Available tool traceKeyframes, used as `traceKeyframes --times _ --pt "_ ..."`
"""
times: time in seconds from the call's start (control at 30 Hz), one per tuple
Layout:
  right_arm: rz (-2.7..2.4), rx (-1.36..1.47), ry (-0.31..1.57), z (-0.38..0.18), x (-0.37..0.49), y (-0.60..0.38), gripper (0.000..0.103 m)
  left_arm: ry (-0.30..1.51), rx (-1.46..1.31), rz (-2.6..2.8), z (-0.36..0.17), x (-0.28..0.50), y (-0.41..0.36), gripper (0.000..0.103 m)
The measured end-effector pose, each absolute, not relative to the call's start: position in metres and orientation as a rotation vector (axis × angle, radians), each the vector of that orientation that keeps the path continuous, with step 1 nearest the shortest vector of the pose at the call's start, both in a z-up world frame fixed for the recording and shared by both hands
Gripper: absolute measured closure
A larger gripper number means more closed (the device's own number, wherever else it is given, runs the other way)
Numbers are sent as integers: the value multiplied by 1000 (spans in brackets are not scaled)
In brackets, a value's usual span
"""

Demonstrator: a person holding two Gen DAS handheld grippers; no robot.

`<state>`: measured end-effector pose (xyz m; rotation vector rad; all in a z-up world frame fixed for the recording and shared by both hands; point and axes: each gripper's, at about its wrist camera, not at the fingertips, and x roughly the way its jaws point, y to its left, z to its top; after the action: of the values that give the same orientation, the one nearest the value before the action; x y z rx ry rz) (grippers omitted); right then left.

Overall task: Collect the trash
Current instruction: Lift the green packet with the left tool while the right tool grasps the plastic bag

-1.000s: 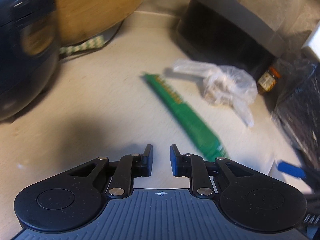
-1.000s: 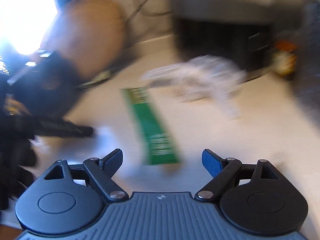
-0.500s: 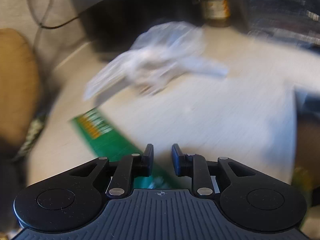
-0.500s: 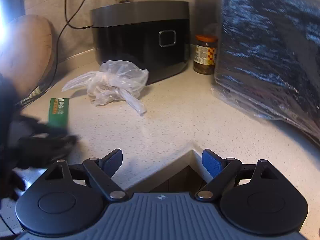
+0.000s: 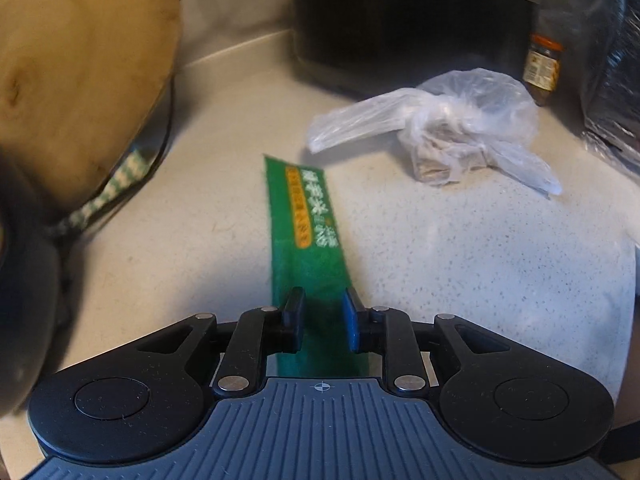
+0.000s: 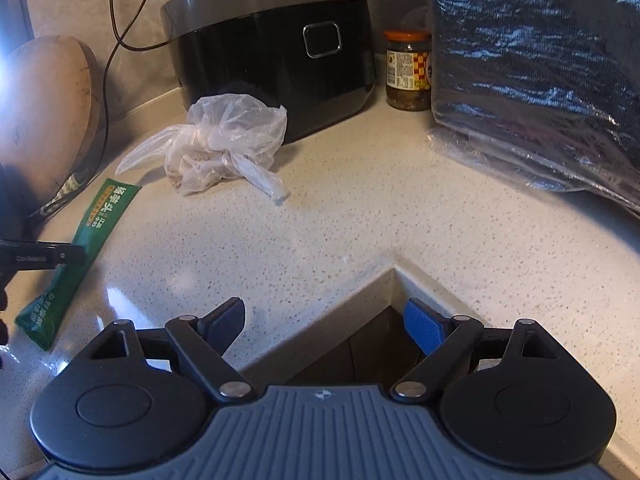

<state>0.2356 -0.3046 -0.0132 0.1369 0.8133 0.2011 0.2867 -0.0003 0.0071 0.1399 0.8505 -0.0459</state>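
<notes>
A long green snack wrapper (image 5: 308, 216) lies flat on the speckled counter. My left gripper (image 5: 322, 312) hangs low over its near end, jaws a little apart, one finger on each side of the strip and no pad pressing on it. In the right wrist view, a finger (image 6: 60, 257) of that gripper crosses the wrapper (image 6: 104, 208) at the far left. A crumpled clear plastic bag (image 5: 452, 128) (image 6: 224, 148) sits beyond the wrapper. My right gripper (image 6: 324, 320) stands wide open with nothing in it, above the counter's inner corner edge.
A black rice cooker (image 6: 272, 48) stands at the back wall with a jar (image 6: 408, 72) beside it. A large black bag (image 6: 540, 72) fills the right. A round wooden board (image 5: 72, 80) and a cable (image 5: 168, 120) lie at the left.
My left gripper has swung over the green wrapper and now straddles its near end, jaws slightly wider than a second ago. The right gripper has moved right and down toward the counter's corner, still wide open.
</notes>
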Motion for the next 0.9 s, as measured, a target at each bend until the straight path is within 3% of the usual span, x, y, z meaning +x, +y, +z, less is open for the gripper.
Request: traceKeyframes --times 0.1,0.17,0.27,0.33,0.4,0.57,0.77,0.9 --pt "173 155 835 -18 237 -309 16 868 139 -46 6 289 -5 78" --pt "165 158 850 -21 238 -309 16 876 133 -57 5 290 -9 71" --pt "161 147 860 -24 240 -306 16 884 139 -86 3 291 -15 52" --pt "172 139 858 -23 242 -302 16 886 124 -116 0 291 -18 31" --pt "175 124 843 -20 244 -297 15 888 85 -156 -1 292 -17 22" --pt "199 76 771 -6 253 -286 15 791 72 -76 13 280 -1 27" --pt "281 40 700 12 290 -266 15 874 44 -14 -4 302 13 28" --pt "333 43 646 26 335 -242 5 865 17 -19 -5 308 12 31"
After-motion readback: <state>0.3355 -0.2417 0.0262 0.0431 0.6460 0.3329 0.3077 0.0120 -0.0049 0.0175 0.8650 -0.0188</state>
